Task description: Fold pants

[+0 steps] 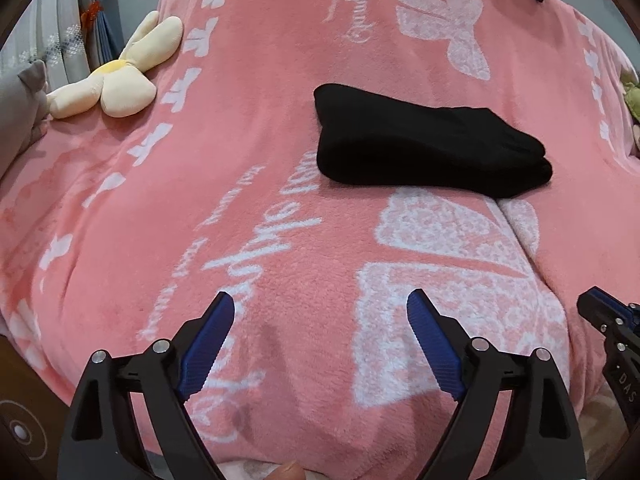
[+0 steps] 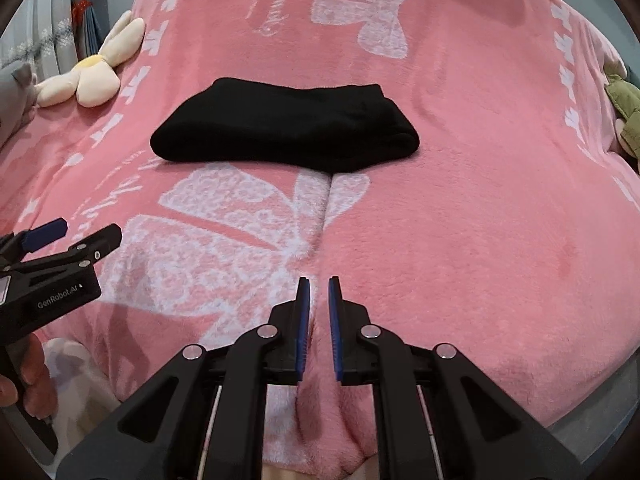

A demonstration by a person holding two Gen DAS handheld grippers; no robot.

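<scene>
The black pants (image 1: 424, 142) lie folded in a compact stack on the pink blanket (image 1: 280, 184); they also show in the right wrist view (image 2: 288, 128). My left gripper (image 1: 320, 304) is open and empty, low over the blanket well short of the pants. It also shows at the left of the right wrist view (image 2: 76, 232). My right gripper (image 2: 319, 286) has its jaws nearly together with a narrow gap, nothing between them, above the blanket's near edge. Its tip shows at the right edge of the left wrist view (image 1: 600, 304).
A cream plush flower (image 1: 116, 76) lies at the bed's far left, next to a grey cushion (image 1: 20, 112). A green plush toy (image 2: 624, 112) sits at the right edge. Curtains (image 1: 80, 20) hang behind. A crease in the blanket (image 2: 326, 216) runs toward me.
</scene>
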